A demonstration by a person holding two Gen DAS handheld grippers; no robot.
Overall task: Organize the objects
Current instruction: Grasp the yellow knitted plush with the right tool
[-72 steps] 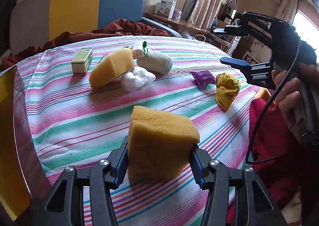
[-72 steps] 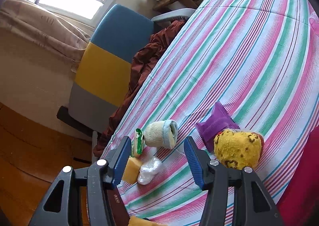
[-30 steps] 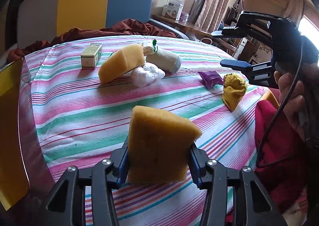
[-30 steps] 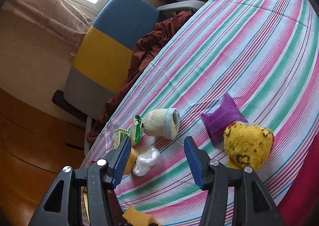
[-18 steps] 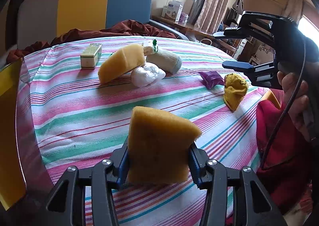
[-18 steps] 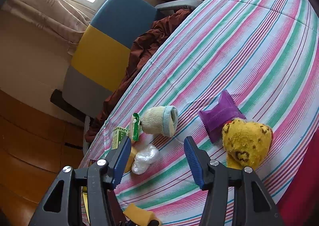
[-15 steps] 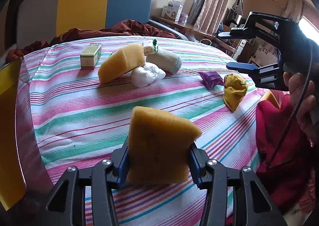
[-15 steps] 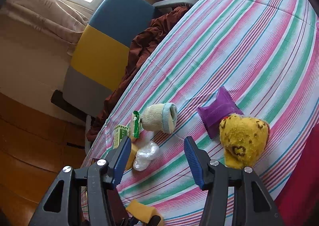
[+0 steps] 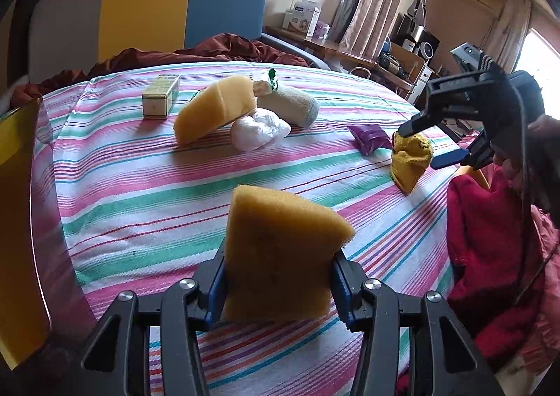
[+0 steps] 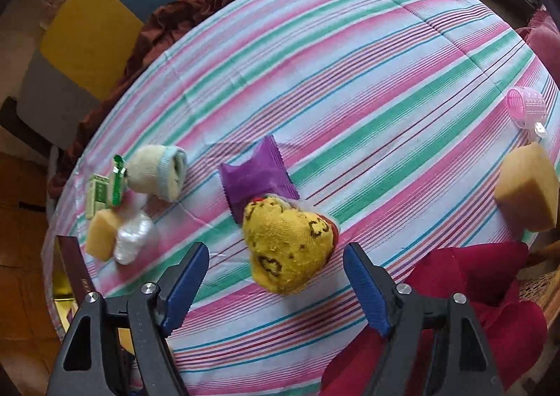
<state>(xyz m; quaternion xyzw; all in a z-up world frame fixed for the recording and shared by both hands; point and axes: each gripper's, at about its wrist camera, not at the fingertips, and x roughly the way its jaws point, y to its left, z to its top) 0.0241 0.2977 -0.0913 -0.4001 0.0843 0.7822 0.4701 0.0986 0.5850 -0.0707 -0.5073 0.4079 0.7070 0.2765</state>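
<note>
My left gripper (image 9: 276, 277) is shut on a yellow sponge (image 9: 280, 249), held upright just above the striped tablecloth (image 9: 140, 193). My right gripper (image 10: 276, 256) points steeply down over a yellow rolled sock (image 10: 287, 245). Its jaws are opening, the blue pads (image 10: 189, 270) stand wide on either side of the sock and do not touch it. In the left wrist view the right gripper (image 9: 423, 146) straddles the same sock (image 9: 409, 165), with a hand behind it. A purple sachet (image 10: 255, 175) lies against the sock's far side.
Further left lie a cream sock roll (image 10: 157, 172), a white plastic bag (image 10: 131, 235), a second sponge (image 9: 213, 109) and a green box (image 9: 161, 95). Another sponge (image 10: 528, 186) and a pink hair roller (image 10: 526, 109) sit at the right edge. Red cloth (image 10: 472, 291) hangs at the near edge.
The right gripper has tipped downward and come over the yellow sock, and its jaws have spread wider. The left gripper and its sponge have stayed still.
</note>
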